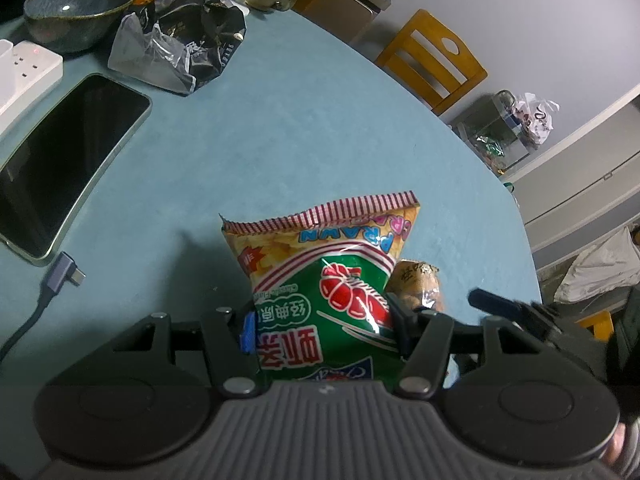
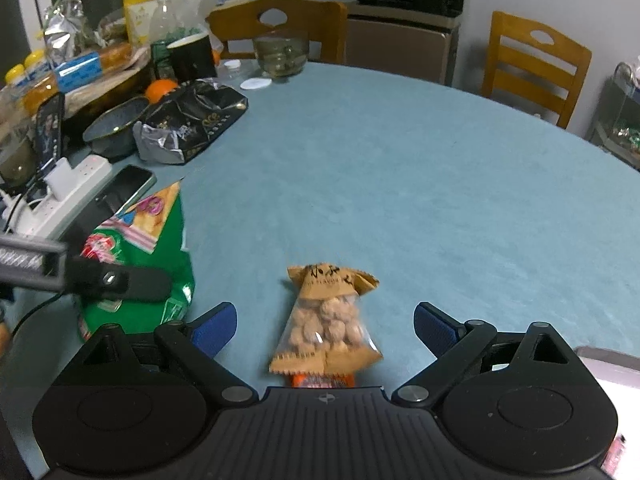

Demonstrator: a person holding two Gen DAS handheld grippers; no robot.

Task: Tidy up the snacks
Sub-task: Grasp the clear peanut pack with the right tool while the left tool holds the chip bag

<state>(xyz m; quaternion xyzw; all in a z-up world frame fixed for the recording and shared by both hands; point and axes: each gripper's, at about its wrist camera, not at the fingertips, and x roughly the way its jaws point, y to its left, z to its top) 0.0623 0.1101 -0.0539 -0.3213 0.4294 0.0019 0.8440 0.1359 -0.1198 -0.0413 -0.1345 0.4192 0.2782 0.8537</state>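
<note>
Prawn cracker bag [image 1: 320,292], green/red, sits pinched between left gripper [image 1: 320,330] fingers, approx half open, pads pressing both sides of it, over blue table [image 1: 280,140]. Phone [image 1: 60,160] & cable at left, bowl [image 1: 76,8] far corner. Right view: right gripper [image 2: 325,330] fingers spread wide, holding nothing; nut packet [image 2: 326,320] lies on table between them, untouched. Wooden chairs [image 2: 532,68] behind.

Left wrist view: close over the table [image 1: 280,152], angled down along its fingers, facing the far edge and a chair [image 1: 434,60]. Right wrist view: equally low and near, tilted down, facing across the table. Shared: green bag [image 1: 340,300], nut packet [image 2: 326,320], phone [image 1: 60,160], bowl [image 2: 114,122].
</note>
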